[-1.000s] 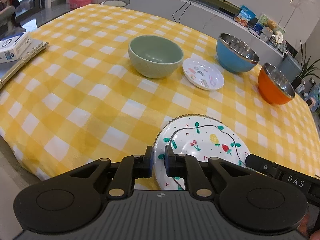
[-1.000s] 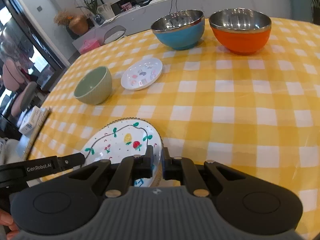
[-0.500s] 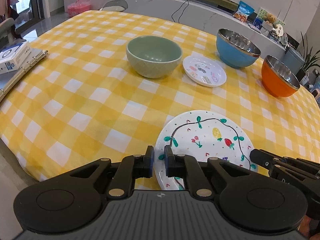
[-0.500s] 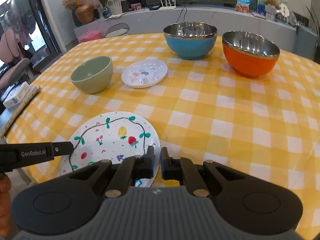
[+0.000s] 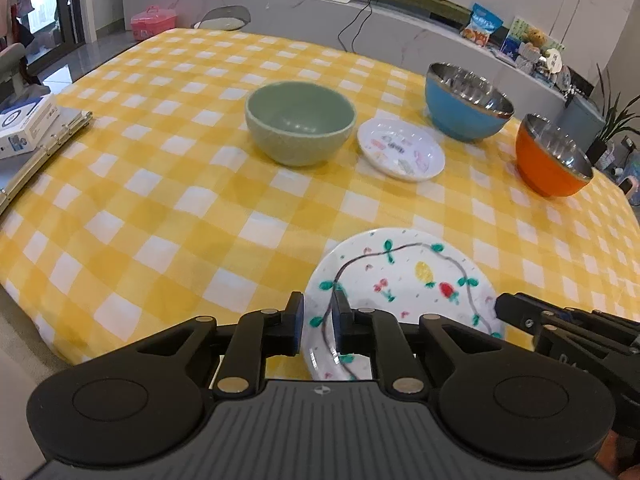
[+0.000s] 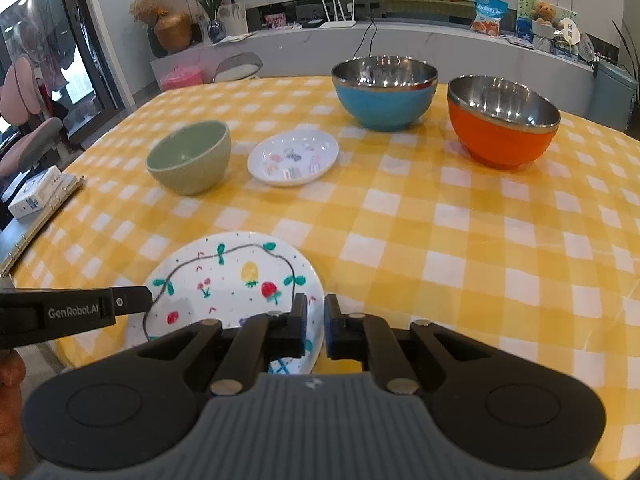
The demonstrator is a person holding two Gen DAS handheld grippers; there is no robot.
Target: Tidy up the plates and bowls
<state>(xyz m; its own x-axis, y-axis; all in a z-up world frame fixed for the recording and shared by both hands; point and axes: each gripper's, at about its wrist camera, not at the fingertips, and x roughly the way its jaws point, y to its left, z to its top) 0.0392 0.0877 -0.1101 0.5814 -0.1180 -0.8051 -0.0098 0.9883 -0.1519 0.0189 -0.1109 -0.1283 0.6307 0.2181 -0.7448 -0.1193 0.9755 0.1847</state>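
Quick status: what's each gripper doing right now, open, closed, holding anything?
Left gripper: fingers slightly apart astride the painted plate's rim; grip cannot be told.
Right gripper: narrow gap at the same plate's edge; grip cannot be told.

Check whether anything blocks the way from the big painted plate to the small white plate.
Nothing visible does: only bare yellow checked tablecloth lies between the big painted plate and the small white plate.

The left gripper [image 5: 317, 322] is held low and level, jaws nearly closed with a narrow gap. The right gripper [image 6: 316, 326] is held likewise beside it.
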